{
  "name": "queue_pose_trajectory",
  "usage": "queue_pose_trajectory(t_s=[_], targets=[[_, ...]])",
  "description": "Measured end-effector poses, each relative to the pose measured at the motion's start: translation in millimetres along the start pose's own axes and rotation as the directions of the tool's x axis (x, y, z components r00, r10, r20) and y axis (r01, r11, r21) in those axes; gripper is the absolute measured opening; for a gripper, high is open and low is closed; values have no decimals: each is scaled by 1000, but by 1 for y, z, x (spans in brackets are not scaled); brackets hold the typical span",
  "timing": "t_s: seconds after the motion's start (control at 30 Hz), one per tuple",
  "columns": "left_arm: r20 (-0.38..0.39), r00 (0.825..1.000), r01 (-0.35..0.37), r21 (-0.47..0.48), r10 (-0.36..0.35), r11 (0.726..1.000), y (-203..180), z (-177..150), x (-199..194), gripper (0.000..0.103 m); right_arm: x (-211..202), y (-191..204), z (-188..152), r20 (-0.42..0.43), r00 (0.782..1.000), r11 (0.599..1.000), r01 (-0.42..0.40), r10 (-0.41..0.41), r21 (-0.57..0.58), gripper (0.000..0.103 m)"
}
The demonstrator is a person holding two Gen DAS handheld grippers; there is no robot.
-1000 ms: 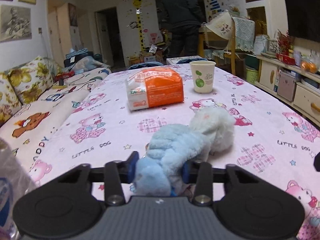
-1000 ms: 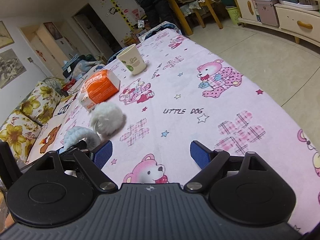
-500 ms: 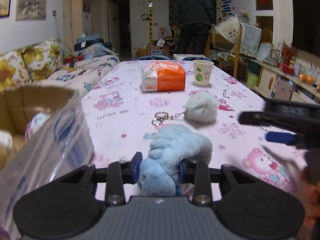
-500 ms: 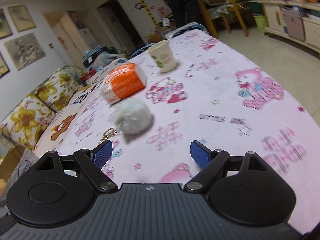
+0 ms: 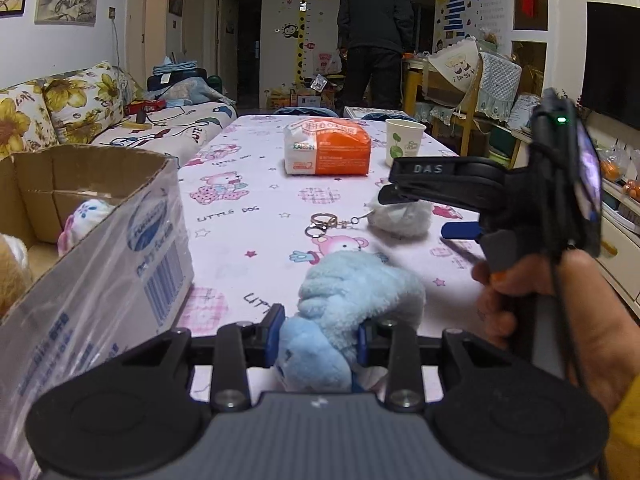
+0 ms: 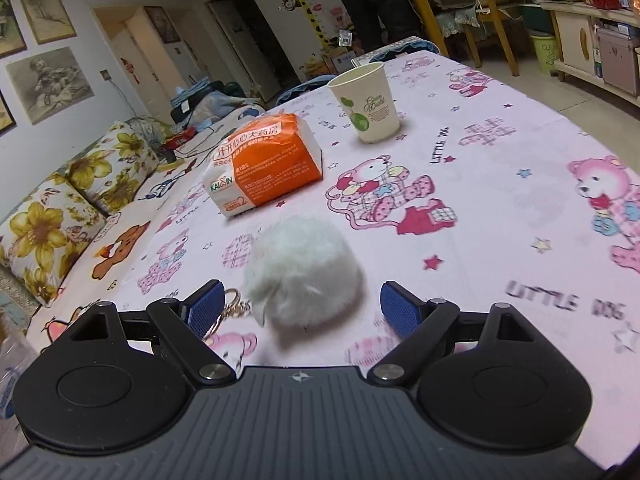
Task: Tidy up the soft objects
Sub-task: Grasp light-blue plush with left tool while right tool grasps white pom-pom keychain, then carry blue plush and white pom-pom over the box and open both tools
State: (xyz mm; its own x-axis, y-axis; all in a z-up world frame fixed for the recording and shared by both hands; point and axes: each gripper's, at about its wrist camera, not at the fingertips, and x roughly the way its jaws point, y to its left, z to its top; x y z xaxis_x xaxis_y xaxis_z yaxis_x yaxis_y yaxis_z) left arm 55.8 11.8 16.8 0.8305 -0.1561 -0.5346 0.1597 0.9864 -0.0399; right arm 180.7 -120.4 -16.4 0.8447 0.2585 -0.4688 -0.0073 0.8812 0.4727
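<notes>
My left gripper (image 5: 319, 334) is shut on a pale blue plush toy (image 5: 352, 304), held above the pink tablecloth beside a cardboard box (image 5: 100, 216). Inside the box lie other soft toys (image 5: 82, 216). A white fluffy pompom (image 6: 304, 276) with a metal keyring (image 5: 320, 226) rests on the cloth. My right gripper (image 6: 302, 306) is open, its blue pads on either side of the pompom and not touching it. In the left wrist view the right gripper (image 5: 424, 212) reaches over the pompom (image 5: 400, 218) from the right.
An orange and white packet (image 6: 268, 164) and a paper cup (image 6: 366, 102) stand farther along the table (image 6: 500, 200). A flowered sofa (image 5: 60, 108) runs along the left. A person (image 5: 378, 36) stands at the far end, near chairs and cabinets on the right.
The left gripper carried the blue plush back and left, and the cardboard box came into view. The right gripper moved forward to straddle the white pompom.
</notes>
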Motion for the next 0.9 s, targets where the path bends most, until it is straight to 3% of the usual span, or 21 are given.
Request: queue_pose_trajectory(t_s=[0.13,0.27,0.37,0.73,0.9], targets=[[1,1000,7,-15,-7,1000,4,1,-1,33,6,9,-1,-3,1000,999,31,-31,-25,100],[-2,1000,11,-21,-11,1000,6,1,-2,33,8,23,-7,5,995,986,98,-98,-134,61],[-2,1000,8,-15,-8,1000,5,0,-3,33,1,32,-12,32,991,972,130,-126,-196,54],[5,1000,12,-3,-12,1000,6,-5,-14,33,-55,22,-26,67,990,973,134,-123,-186,51],[11,1000,8,-10,-8,1000,6,-6,-22,33,-82,10,-38,41,990,976,139,-134,-167,51]])
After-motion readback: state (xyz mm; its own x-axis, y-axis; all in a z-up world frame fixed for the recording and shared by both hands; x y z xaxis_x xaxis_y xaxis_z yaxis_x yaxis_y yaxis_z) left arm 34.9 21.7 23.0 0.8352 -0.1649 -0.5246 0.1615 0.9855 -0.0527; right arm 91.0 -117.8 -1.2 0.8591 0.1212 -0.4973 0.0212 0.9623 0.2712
